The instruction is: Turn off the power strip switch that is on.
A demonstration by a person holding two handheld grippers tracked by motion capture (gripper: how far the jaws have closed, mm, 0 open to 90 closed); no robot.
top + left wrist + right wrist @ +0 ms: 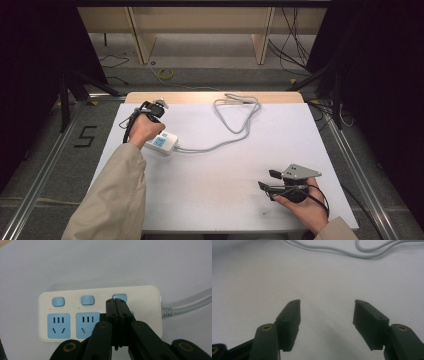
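The person is standing at the near edge of the white table (210, 200), a gripper in each hand; both forearms are coming in from below in beige sleeves.

The left gripper (116, 302) is pointing down over the power strip (75, 297); its jaws are pressed together, tip against tip, with nothing between them; the joined tips are lying over the third blue switch (121, 297), though whether they are actually pressing on it cannot be told. In the high view the left gripper (152, 111) is sitting at the left side of the table, just beyond the power strip (162, 143), with the left hand (144, 129) covering part of the strip.

The power strip is lying flat on the left half of the table; it is cream-white with blue sockets and a row of blue switches; the first switch (58, 301) and the second switch (87, 300) are showing uncovered, each above a socket. Its grey cable (235, 127) is running rightward from the strip, then looping toward the far edge of the table.

The right gripper (267, 181) is being held low at the near right of the table, well apart from the strip; its jaws are standing wide apart and are grasping nothing; in the right gripper view the right gripper (325, 315) is facing bare table surface, with the cable (352, 252) lying farther off.
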